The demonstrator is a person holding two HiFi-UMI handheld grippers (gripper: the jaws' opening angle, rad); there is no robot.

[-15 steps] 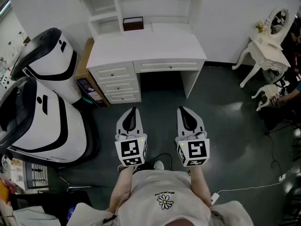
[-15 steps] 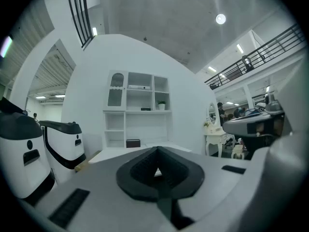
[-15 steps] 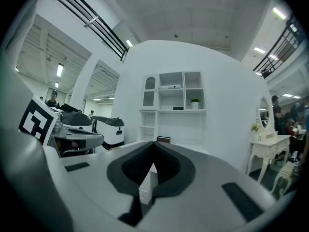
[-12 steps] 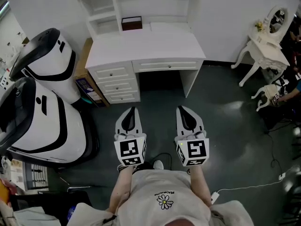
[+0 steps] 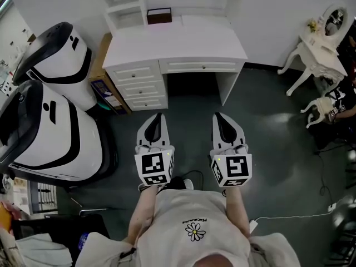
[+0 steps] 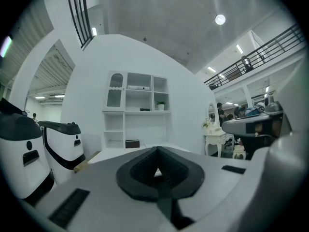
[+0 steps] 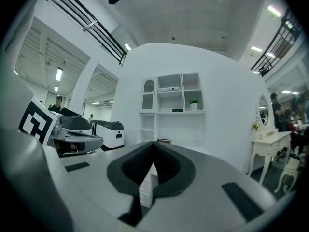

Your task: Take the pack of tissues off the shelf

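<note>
1. Head view: The left gripper [image 5: 157, 115] and the right gripper [image 5: 218, 115] are being held side by side and level over the dark floor. Both are being pressed shut, and nothing is being gripped. A white desk [image 5: 178, 43] is being shown well ahead of both tips, with a white shelf [image 5: 127, 1] at its back. A brown box [image 5: 159, 15] is being shown on the desk, ahead of the left gripper. Two big white machines [image 5: 53, 77] are being shown off to that gripper's left.

2. Left gripper view: The jaws of the left gripper [image 6: 157, 149] are being pressed together at the tips, with nothing between them. The shelf [image 6: 140, 124] is being shown straight ahead, well apart from the tips. A flat white pack [image 6: 137, 87], which looks like the tissues, is being shown lying on the top board, high above the tips. A small plant [image 6: 161, 104] is being shown lower, to the pack's right.

3. Right gripper view: The jaws of the right gripper [image 7: 153, 143] are being pressed together at the tips, and nothing is being gripped. The flat white pack [image 7: 169, 89] is being shown far ahead, above the tips, on the top board.
</note>
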